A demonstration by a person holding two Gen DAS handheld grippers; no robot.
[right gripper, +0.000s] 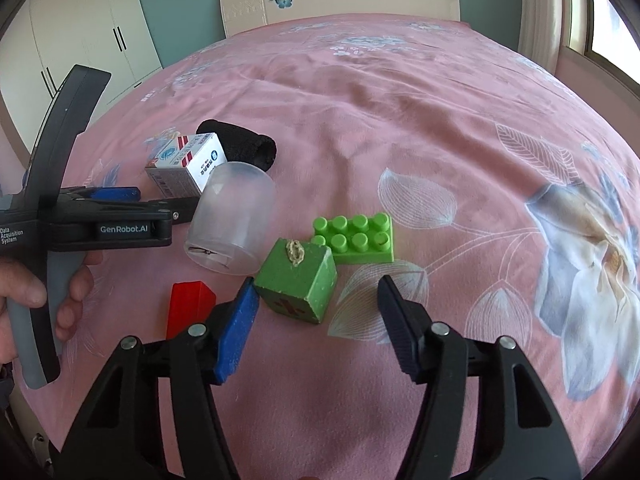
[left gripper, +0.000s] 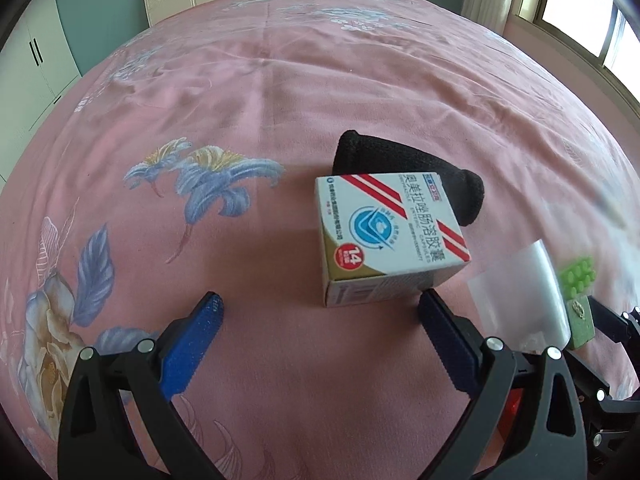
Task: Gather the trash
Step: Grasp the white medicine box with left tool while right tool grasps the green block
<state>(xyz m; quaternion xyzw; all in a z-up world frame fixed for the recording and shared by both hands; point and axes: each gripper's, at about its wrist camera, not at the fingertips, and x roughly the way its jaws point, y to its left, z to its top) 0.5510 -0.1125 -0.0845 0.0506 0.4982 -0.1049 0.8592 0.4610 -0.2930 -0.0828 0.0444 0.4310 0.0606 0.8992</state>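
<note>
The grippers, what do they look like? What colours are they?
Each gripper is black plastic with silver bolts. The left gripper and right gripper each have one bright blue pad and one dark navy pad. White "GenRobot.AI" lettering marks one.
</note>
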